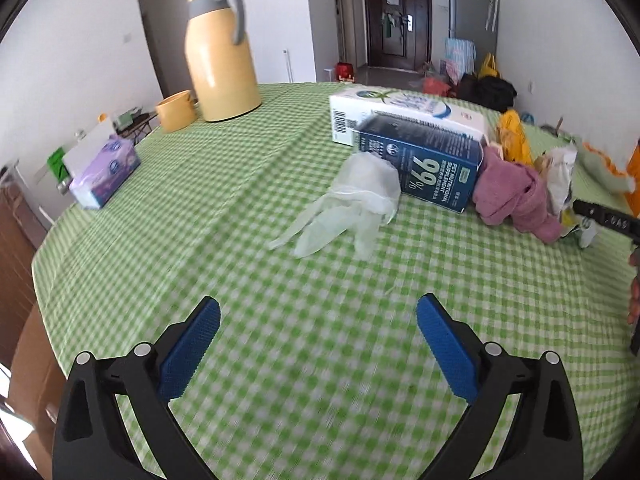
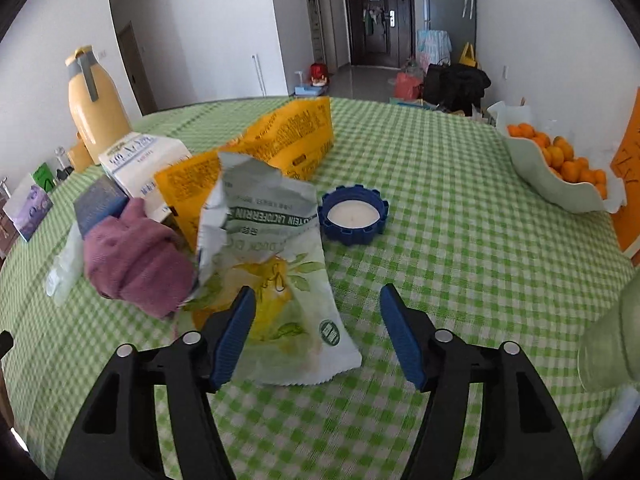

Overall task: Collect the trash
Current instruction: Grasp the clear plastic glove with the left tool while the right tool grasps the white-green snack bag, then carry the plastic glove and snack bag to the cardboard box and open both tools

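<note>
Both jaws open, empty. My right gripper (image 2: 318,322) straddles the torn wrapper (image 2: 276,280) – pink cloth (image 2: 136,256) at 9 o'clock could snag. Left gripper (image 1: 318,334) w/ limp glove (image 1: 348,204) at 12 – may slip.

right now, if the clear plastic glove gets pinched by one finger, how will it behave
The glove lies crumpled and see-through, so it is probably very light and floppy and would dangle. Its thin film looks slippery, and may slide on the tablecloth if pushed.

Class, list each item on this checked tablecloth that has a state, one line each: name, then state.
Left hand-held gripper: open, empty.
Right hand-held gripper: open, over the wrapper.
Green snack wrapper: torn open, crumpled.
Yellow bag: torn open.
Blue carton: lying on its side.
Disposable glove: limp, flat.
Thermos jug: upright, lidded.
</note>
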A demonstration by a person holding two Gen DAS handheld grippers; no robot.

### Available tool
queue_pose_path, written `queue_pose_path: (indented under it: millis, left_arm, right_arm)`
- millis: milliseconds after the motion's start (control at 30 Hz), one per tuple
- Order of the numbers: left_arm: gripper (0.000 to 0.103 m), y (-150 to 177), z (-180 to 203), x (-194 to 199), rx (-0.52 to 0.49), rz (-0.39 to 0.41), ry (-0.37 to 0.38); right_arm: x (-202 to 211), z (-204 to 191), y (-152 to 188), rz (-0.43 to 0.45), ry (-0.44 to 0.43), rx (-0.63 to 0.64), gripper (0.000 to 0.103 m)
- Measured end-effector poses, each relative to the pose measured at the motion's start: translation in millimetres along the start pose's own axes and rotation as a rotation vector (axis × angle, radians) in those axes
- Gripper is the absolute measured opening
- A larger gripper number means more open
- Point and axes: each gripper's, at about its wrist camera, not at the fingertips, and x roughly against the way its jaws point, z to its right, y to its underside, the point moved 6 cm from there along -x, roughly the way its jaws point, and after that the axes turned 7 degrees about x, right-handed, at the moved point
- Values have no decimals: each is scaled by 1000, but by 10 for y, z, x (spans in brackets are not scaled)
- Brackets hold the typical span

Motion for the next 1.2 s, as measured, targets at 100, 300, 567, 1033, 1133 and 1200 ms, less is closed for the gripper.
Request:
queue_pose_path:
  millis: [100, 300, 567, 1033, 1133, 1200]
  left_arm:
    - [96, -99, 183, -207, -77, 8, -49]
    - [96, -464, 448, -713, -97, 0, -55]
    - [39, -603, 490, -1087, -64, -43, -96]
    - [4, -679, 20, 43, 85, 86, 32]
    - [4, -746, -189, 376, 114, 140, 19]
    - [4, -768, -445, 518, 162, 153, 2]
  right_arm:
    - [-41, -51, 4, 4, -18, 6, 39]
    - [-156, -93, 21, -23, -70, 25, 18]
    - [48, 11, -35, 32, -143, -13, 5]
    - [1020, -256, -387, 284, -144, 50, 2]
    - [1198, -499, -476, 320, -171, 88, 2]
    - [1249, -733, -533, 326, -198, 121, 2]
